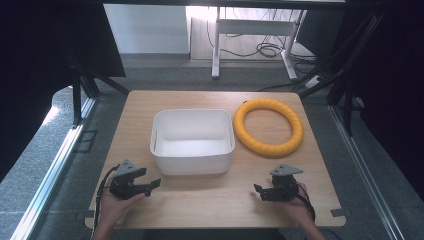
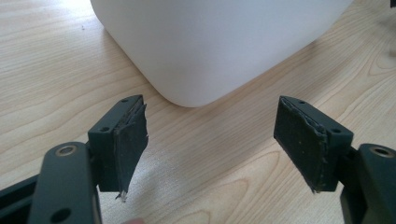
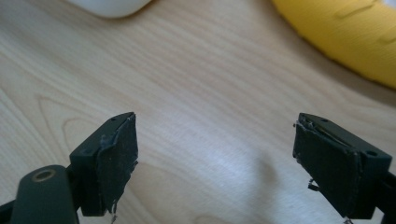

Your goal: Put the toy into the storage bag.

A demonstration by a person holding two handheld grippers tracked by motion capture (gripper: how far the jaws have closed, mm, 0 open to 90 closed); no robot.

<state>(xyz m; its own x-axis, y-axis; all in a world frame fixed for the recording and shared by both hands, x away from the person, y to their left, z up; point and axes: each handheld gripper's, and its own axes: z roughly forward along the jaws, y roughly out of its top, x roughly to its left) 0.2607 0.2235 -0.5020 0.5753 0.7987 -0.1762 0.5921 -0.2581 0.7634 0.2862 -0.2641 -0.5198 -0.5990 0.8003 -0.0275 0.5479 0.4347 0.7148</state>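
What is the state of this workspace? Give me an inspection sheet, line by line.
Surface: light wooden table, bare between the items.
Job's things: white tub at centre, looks empty; yellow ring flat to its right, apart from it.
Clutter: nothing seen.
Grippers: left gripper and right gripper near the front edge, both hand-held, fingers open, holding nothing.
Cables: one trails from each gripper; more lie on the floor beyond the table.
Surroundings: grey floor, white desk frame, dark stands either side.

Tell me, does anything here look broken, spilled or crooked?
Only wear: the black pads on the left tongs and right tongs are frayed and peeling at their edges. The tub sits upright and empty, the yellow ring lies flat beside it.
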